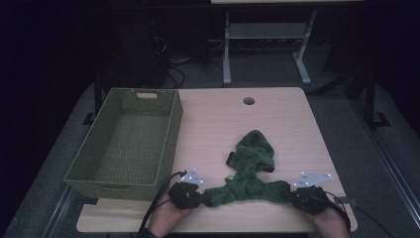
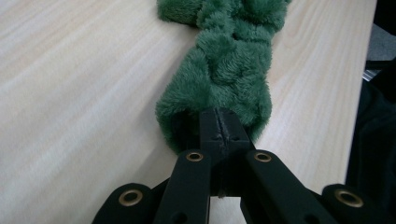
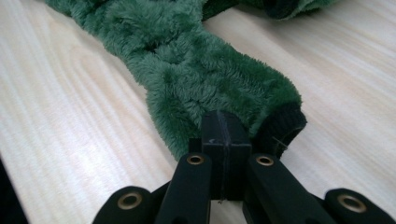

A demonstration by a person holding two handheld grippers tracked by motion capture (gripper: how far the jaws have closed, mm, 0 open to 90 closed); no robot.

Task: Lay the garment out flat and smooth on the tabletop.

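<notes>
Two grippers, left (image 1: 198,194) and right (image 1: 293,194), clamped on garment (image 1: 250,171) cuffs, near table (image 1: 213,124) edge; basket (image 1: 126,141) far left.

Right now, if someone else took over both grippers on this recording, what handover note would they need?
Left gripper: shut on one end of the green fleece garment, at what looks like a sleeve opening.
Right gripper: shut on the garment's other end, at a dark ribbed cuff.
The garment lies on the wooden table, its two ends spread along the near edge and the rest bunched toward the middle.
The green woven basket stands at the table's left side, with nothing in it.
Done: both ends gripped.
Left, probably: fold or gather the garment and put it in the basket.
</notes>
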